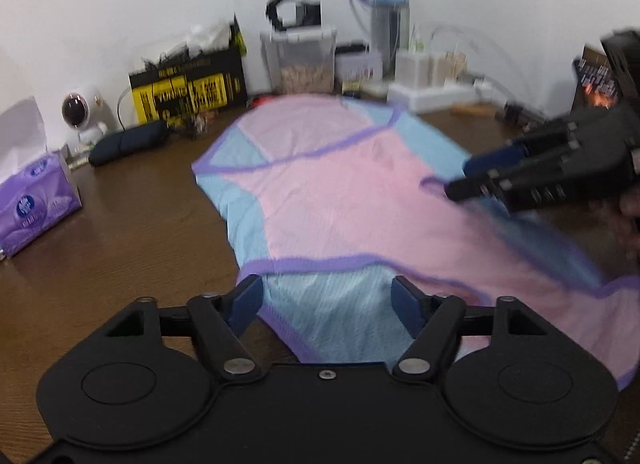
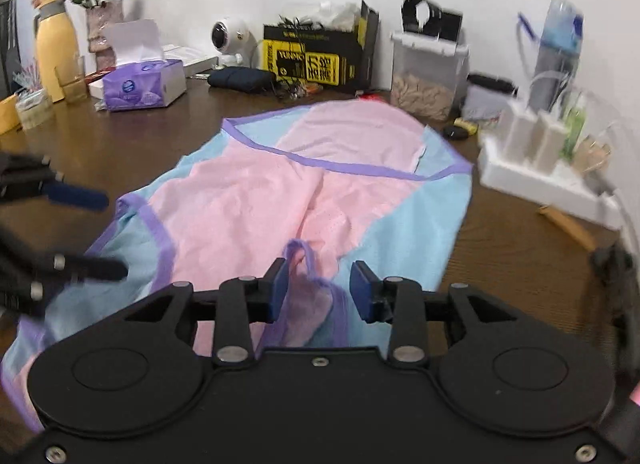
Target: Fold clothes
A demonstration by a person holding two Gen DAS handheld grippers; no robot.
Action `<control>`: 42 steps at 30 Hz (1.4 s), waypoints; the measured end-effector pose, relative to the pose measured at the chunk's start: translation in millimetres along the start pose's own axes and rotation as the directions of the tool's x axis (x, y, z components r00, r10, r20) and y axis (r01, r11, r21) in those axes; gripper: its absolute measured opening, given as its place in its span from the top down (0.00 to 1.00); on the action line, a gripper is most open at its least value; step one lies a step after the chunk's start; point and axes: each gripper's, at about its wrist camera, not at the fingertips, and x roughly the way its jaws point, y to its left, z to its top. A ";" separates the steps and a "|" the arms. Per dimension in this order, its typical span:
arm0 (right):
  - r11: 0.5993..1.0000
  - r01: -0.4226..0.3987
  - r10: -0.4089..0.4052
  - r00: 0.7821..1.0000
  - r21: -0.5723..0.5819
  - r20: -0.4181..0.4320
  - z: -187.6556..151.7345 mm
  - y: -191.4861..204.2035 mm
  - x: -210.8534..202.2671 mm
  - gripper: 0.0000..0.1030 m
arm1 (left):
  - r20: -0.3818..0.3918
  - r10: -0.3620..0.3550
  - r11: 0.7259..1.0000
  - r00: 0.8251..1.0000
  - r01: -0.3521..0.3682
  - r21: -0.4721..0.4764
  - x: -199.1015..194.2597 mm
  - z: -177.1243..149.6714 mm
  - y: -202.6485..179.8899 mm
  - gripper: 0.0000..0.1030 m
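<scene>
A pink and light-blue sleeveless top (image 1: 340, 191) (image 2: 256, 199) with purple trim lies spread on the brown wooden table (image 1: 120, 232). My left gripper (image 1: 328, 300) stands open over its near light-blue edge, and cloth lies between the pads without being pressed. In the right wrist view the left gripper (image 2: 94, 232) comes in from the left, jaws wide apart. My right gripper (image 2: 319, 288) is open, and a purple strap loop (image 2: 304, 260) stands up between its pads, nearer the left one. The left wrist view shows the right gripper (image 1: 460, 179) at the right edge, by that strap (image 1: 430, 183).
Along the back wall stand a purple tissue box (image 1: 38, 199), a small white camera (image 1: 78, 111), a dark pouch (image 1: 128, 141), a yellow-black box (image 1: 188, 91), a clear container (image 1: 304, 59), a water bottle (image 1: 390, 15) and a white stand (image 2: 540, 167). A yellow flask (image 2: 54, 47) stands far left.
</scene>
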 end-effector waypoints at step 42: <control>0.970 -0.181 0.186 0.982 -0.160 0.016 -85.0 65.2 -126.3 0.91 | 0.052 -0.232 0.949 0.971 0.238 -0.205 -48.9 -34.5 -13.3 0.90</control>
